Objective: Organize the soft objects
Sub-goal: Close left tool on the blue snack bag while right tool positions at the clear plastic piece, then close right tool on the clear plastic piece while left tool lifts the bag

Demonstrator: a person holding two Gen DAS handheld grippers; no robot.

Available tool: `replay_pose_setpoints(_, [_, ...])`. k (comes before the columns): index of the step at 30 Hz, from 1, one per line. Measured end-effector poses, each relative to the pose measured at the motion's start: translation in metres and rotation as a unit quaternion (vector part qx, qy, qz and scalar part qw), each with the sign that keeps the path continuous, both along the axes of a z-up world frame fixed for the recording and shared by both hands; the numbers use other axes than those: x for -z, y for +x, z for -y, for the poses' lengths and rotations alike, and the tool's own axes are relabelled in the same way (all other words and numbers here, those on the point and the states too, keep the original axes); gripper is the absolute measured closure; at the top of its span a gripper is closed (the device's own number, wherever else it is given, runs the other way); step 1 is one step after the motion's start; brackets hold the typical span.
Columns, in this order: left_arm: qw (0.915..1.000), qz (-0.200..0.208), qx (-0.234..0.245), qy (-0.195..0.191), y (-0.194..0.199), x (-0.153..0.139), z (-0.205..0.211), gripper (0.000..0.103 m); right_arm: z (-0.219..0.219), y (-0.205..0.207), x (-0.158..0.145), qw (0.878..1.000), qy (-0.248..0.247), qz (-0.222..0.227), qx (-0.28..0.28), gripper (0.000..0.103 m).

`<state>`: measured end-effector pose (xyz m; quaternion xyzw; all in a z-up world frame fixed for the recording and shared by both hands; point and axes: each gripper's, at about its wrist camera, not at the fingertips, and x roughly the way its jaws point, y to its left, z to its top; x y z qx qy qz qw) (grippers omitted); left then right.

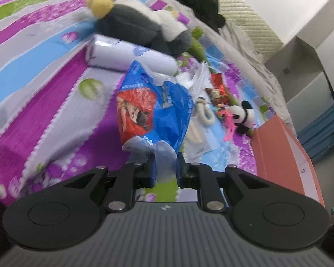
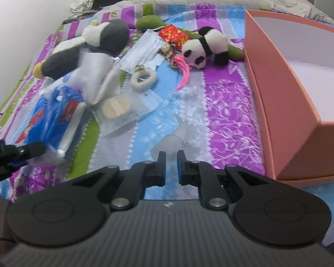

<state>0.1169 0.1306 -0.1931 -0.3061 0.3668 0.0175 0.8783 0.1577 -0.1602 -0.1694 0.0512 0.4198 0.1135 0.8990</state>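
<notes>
Our left gripper (image 1: 165, 166) pinches the blue tissue pack (image 1: 153, 109), which lies on the bed (image 1: 55, 115). Our right gripper (image 2: 171, 165), narrowly parted, grips nothing we can make out. The panda (image 2: 206, 44) lies at twelve o'clock and the orange box (image 2: 278, 102) at two.

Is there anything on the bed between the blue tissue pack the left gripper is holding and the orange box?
Yes. The blue tissue pack lies left of the orange box; between them sit a clear packet of cosmetic pads and a translucent object at the right gripper.
</notes>
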Motion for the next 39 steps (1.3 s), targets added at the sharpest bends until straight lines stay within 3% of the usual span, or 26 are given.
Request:
replay_pose_setpoints(5, [0.9996, -0.023, -0.013, -0.002, -0.006, 0.008, -0.012, 0.08, 0.01, 0.0, 0.012, 0.999, 0.01, -0.029, 0.018, 0.088])
replay_pose_setpoints(7, [0.9994, -0.027, -0.015, 0.011, -0.009, 0.006, -0.014, 0.063, 0.012, -0.002, 0.015, 0.999, 0.014, -0.034, 0.026, 0.086])
replay_pose_setpoints(12, [0.9992, -0.032, -0.012, 0.02, -0.014, 0.002, -0.019, 0.044, 0.013, -0.004, 0.019, 0.998, 0.013, -0.042, 0.04, 0.085])
replay_pose_setpoints(15, [0.9976, -0.03, -0.008, 0.063, -0.017, -0.005, -0.016, 0.034, 0.012, -0.004, 0.019, 0.998, 0.015, -0.041, 0.048, 0.079])
replay_pose_setpoints(19, [0.993, -0.009, 0.019, 0.117, -0.018, -0.012, -0.01, 0.034, 0.016, -0.004, 0.019, 0.997, 0.029, -0.031, 0.057, 0.059])
replay_pose_setpoints(25, [0.9819, 0.019, 0.056, 0.18, -0.011, -0.017, 0.002, 0.034, 0.013, -0.001, 0.017, 0.998, 0.032, -0.021, 0.051, 0.058])
replay_pose_setpoints(33, [0.9832, 0.012, 0.058, 0.173, -0.015, -0.015, 0.005, 0.027, 0.0, 0.004, 0.017, 0.998, 0.038, -0.022, 0.045, 0.058])
replay_pose_setpoints(39, [0.9796, -0.014, 0.043, 0.196, -0.023, -0.008, 0.002, 0.027, -0.01, 0.009, 0.026, 0.999, 0.002, -0.028, 0.041, 0.058])
